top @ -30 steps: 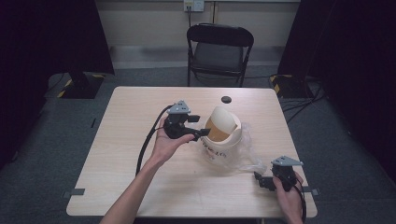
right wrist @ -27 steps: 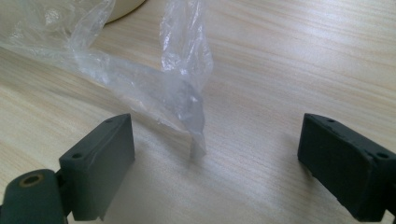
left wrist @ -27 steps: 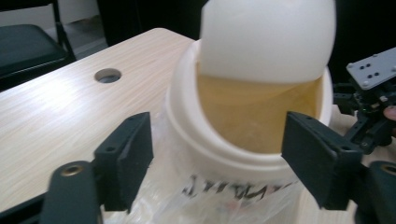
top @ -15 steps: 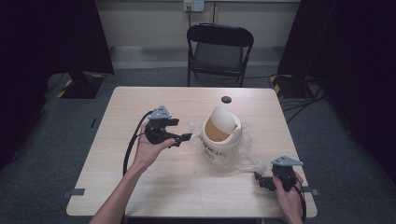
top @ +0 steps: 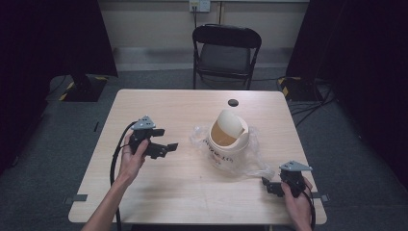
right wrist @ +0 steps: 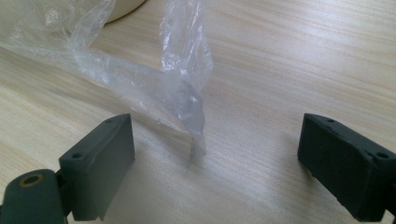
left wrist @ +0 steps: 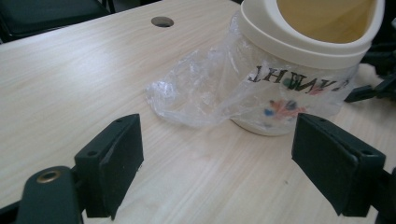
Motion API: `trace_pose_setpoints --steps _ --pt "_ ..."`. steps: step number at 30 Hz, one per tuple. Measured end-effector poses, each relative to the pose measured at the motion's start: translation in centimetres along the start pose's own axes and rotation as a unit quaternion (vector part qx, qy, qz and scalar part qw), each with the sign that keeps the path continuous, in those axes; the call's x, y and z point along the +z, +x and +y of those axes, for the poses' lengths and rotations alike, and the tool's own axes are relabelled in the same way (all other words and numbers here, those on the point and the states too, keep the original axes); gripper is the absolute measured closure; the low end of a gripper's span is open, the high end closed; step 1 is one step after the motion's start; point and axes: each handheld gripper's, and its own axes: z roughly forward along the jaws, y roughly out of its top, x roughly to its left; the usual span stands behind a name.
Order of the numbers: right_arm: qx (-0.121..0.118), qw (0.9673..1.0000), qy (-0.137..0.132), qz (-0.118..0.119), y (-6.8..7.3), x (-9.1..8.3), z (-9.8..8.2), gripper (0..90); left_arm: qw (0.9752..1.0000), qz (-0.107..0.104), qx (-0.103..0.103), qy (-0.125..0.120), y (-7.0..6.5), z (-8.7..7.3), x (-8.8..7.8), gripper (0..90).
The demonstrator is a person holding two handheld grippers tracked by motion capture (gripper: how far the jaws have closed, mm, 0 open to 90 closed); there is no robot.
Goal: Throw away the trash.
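Observation:
A cream bin [top: 228,139] with a tilted swing lid stands near the table's middle, wrapped in a clear plastic bag [top: 250,159]. In the left gripper view the bin [left wrist: 303,51] shows black lettering through the bag [left wrist: 201,88]. My left gripper [top: 169,147] is open, held left of the bin with a gap of bare table between. Its jaws in its own view [left wrist: 217,158] are wide apart and empty. My right gripper [top: 265,185] rests low at the front right, open, facing a loose corner of the bag [right wrist: 182,93] that lies just ahead of its jaws [right wrist: 215,163].
A small black disc [top: 233,102] lies near the table's far edge. A black folding chair [top: 226,50] stands behind the table [top: 159,192]. Tape marks sit at the front corners. Cables trail from both grippers.
My left gripper has drawn back from the bin's rim, moving left and toward the person. The right gripper has stayed put at the front right.

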Motion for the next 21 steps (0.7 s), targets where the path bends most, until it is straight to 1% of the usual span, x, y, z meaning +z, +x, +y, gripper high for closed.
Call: trace_pose_setpoints --steps 1,2,3,4,5,6,8,9,10,13,14,15,16,17,18,19,20,21 --pt "0.000 1.0000 0.000 0.000 0.0 0.0 0.0 10.3 1.0000 0.000 0.000 0.000 0.0 0.0 0.0 16.1" --pt "0.000 1.0000 0.000 0.000 0.0 0.0 0.0 10.3 1.0000 0.006 -0.004 0.004 0.2 -0.6 -0.3 15.9" --pt "0.000 1.0000 0.000 0.000 0.0 0.0 0.0 10.3 0.9998 0.018 -0.006 0.008 0.4 -1.0 -0.5 15.9" --pt "0.000 1.0000 0.000 0.000 0.0 0.0 0.0 10.3 0.9998 0.018 -0.006 0.008 0.4 -1.0 -0.5 16.1" --pt "0.000 1.0000 -0.001 0.001 0.0 0.0 0.0 10.3 0.9994 0.027 -0.012 0.017 0.6 -1.6 -0.8 16.2" --pt "0.000 1.0000 -0.001 0.001 0.0 0.0 0.0 10.3 0.9994 0.027 -0.012 0.017 0.6 -1.6 -0.8 16.2" --pt "0.000 1.0000 0.000 0.000 0.0 0.0 0.0 10.3 0.9992 0.032 -0.018 0.018 0.8 -2.3 -1.1 16.2" --pt "0.000 1.0000 0.000 0.000 0.0 0.0 0.0 10.2 0.9988 0.038 -0.019 0.023 1.1 -3.0 -1.5 16.2" --pt "0.000 1.0000 0.000 0.000 0.0 0.0 0.0 10.3 0.9985 0.043 -0.023 0.026 1.1 -3.4 -1.6 16.2" --pt "0.001 1.0000 0.000 -0.001 0.0 0.0 0.0 10.2 0.9976 0.053 -0.024 0.038 1.5 -4.4 -2.0 16.3" --pt "0.000 1.0000 0.000 0.000 0.0 0.0 0.0 10.2 0.9971 0.057 -0.031 0.039 1.6 -4.9 -2.1 16.3" --pt "0.001 1.0000 0.000 0.000 0.0 0.0 0.0 10.2 0.9970 0.057 -0.036 0.039 1.8 -5.3 -2.2 16.3" --pt "0.001 1.0000 0.000 0.000 0.0 0.0 0.0 10.2 0.9967 0.055 -0.036 0.047 1.9 -5.6 -2.3 16.2" --pt "0.000 1.0000 0.000 0.000 0.0 0.0 0.0 10.2 0.9963 0.063 -0.034 0.048 2.0 -5.9 -2.4 16.3" --pt "0.000 1.0000 0.000 0.000 0.0 0.0 0.0 10.2 0.9963 0.063 -0.034 0.048 2.0 -5.9 -2.4 16.3" --pt "0.001 1.0000 0.000 0.000 0.0 0.0 0.0 10.2 0.9958 0.067 -0.039 0.048 2.1 -6.3 -2.5 16.3" --pt "0.001 1.0000 0.000 -0.002 0.0 0.0 0.0 10.2 0.9952 0.068 -0.042 0.056 2.2 -6.8 -2.4 16.4" --pt "0.001 1.0000 0.000 -0.002 0.0 0.0 0.0 10.2 0.9948 0.071 -0.040 0.062 2.2 -7.0 -2.4 16.3"
